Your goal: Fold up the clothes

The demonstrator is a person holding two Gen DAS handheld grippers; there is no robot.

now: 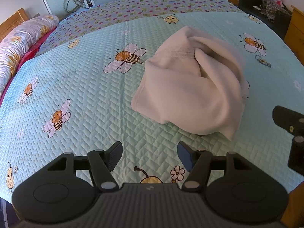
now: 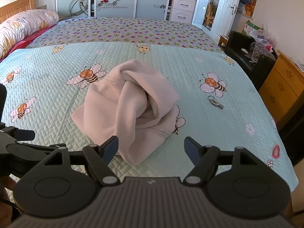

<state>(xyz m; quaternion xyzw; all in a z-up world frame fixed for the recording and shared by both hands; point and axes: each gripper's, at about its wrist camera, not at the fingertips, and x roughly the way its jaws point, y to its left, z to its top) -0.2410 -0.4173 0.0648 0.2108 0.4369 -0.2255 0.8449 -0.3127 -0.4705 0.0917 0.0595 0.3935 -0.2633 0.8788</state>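
Observation:
A pale pink fleece garment (image 1: 190, 83) lies crumpled in a heap on the light green quilt with bees (image 1: 79, 87). It also shows in the right wrist view (image 2: 129, 106). My left gripper (image 1: 150, 152) is open and empty, just short of the heap's near edge. My right gripper (image 2: 151, 146) is open and empty, its left fingertip over the heap's near edge in the picture. The right gripper's body shows at the right edge of the left wrist view (image 1: 292, 129). The left gripper shows at the left edge of the right wrist view (image 2: 19, 142).
A small key ring (image 2: 215, 102) lies on the quilt right of the garment. A rolled floral duvet (image 2: 22, 30) lies at the far left by the headboard. A black chair (image 2: 247, 57) and a wooden cabinet (image 2: 281, 91) stand beyond the bed's right edge.

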